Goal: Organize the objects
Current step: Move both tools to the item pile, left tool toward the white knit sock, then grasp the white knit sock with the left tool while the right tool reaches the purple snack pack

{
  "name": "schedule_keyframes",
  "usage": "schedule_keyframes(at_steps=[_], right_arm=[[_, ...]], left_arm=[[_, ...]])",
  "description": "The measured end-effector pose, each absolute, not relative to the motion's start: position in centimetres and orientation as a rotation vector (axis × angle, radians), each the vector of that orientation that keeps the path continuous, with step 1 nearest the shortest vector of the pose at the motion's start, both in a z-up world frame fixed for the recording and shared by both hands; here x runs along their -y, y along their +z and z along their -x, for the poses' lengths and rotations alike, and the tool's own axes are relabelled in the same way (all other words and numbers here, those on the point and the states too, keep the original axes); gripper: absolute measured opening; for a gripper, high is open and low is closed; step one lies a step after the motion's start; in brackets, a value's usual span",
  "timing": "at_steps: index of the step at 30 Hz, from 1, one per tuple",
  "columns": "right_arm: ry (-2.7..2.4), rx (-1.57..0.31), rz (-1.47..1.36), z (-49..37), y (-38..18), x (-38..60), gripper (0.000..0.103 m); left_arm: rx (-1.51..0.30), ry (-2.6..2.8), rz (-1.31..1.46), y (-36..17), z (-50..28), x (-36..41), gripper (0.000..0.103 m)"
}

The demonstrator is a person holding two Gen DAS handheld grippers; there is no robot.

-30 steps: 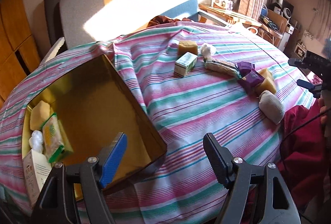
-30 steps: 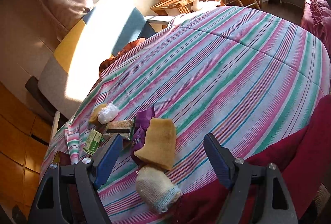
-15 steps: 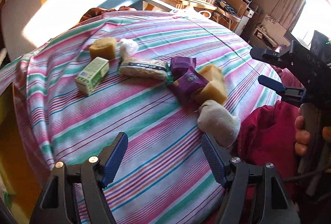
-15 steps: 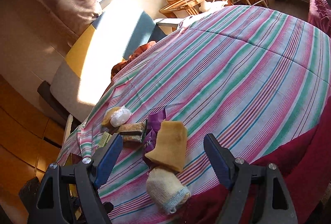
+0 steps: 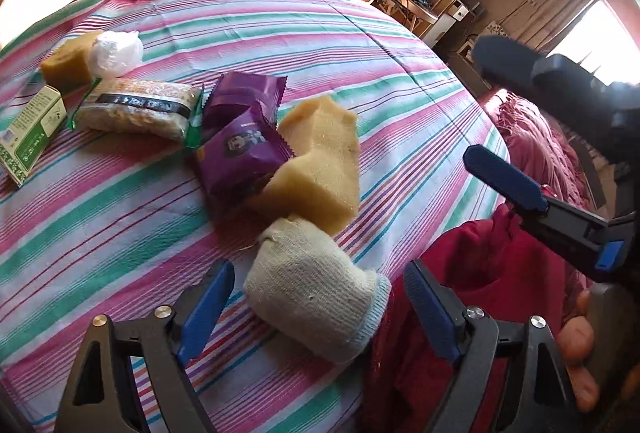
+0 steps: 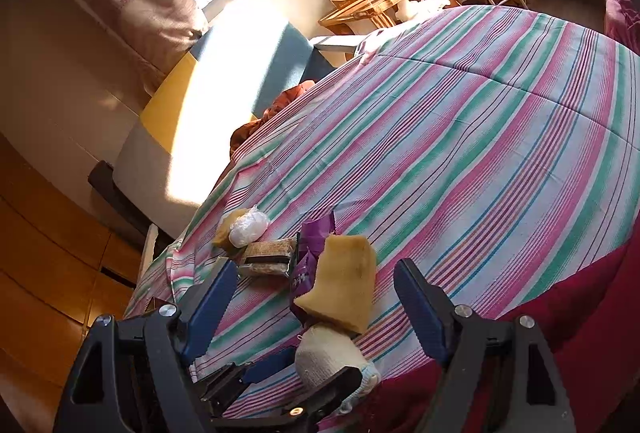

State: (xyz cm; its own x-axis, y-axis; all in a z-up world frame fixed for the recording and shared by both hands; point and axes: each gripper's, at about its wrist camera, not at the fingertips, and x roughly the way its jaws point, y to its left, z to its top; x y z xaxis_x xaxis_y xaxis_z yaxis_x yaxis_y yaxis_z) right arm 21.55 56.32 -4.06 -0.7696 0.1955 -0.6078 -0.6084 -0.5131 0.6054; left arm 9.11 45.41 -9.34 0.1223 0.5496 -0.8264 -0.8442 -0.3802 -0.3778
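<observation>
1. Two hand-held grippers are in play; the left hand-held gripper (image 5: 314,307) sits at the bottom of its own frame with its jaws spread wide and nothing between the pads.
2. Its blue fingers bracket a rolled cream sock (image 5: 316,297) that lies at the lower middle of the frame, near the edge of the striped bedspread (image 5: 120,217) where a red cloth (image 5: 472,297) begins.
3. Just above the sock, touching it, rests a yellow sponge (image 5: 320,169), which leans against a purple snack packet (image 5: 240,149).
4. Further toward the upper left lie an oat bar in a clear wrapper (image 5: 136,109), a small green carton (image 5: 32,133), a second sponge (image 5: 68,57) and a white plastic bundle (image 5: 116,51).
5. The right hand-held gripper (image 6: 316,297) is also wide and empty; in its own view the yellow sponge (image 6: 340,281) sits between its fingers, while it shows at the right edge of the left view (image 5: 516,189).
6. Judged from this, the step in hand is the approach to the sock, with no grasp made yet.
7. The next move probably calls for easing the left jaws forward around the sock and closing gently, since the soft roll will compress and the sponge resting on it may tip.
8. No container shows in these views, so the destination cannot be told.
</observation>
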Motion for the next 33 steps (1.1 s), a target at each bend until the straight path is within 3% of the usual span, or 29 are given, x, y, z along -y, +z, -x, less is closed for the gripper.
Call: schedule_keyframes(at_steps=[5,12,16,18,24,29,33], right_arm=[[2.288,-1.201,0.654,-21.5,-4.3,-56.6,0.082],[2.263,-1.183,0.71,-21.0,-4.5,-56.6,0.082],[2.253,-1.132,0.773,-20.3,-4.5,-56.3,0.082],[2.267,-1.065,0.848,-19.3,-4.4,-55.7,0.079],[2.363,-0.749,1.132,-13.3,-4.0,-52.4,0.05],[2.338,-0.461,1.373,-7.7,-5.0,-51.3,0.049],[2.262,-0.412,1.474,-4.7,-6.7,-52.4,0.049]], left_arm=[[-0.301,1.533,1.211,-9.9,-9.4,-43.8,0.063],[-0.258,1.642,1.183,-9.7,-6.9,-37.4,0.063],[-0.326,1.777,1.079,-9.1,-6.4,-33.1,0.063],[-0.337,1.817,1.039,-9.4,-6.1,-31.4,0.064],[-0.243,1.822,1.067,-10.7,-4.6,-30.9,0.064],[-0.22,1.811,1.079,-10.9,-4.5,-31.3,0.064],[-0.213,1.817,1.081,-11.0,-4.6,-31.2,0.064]])
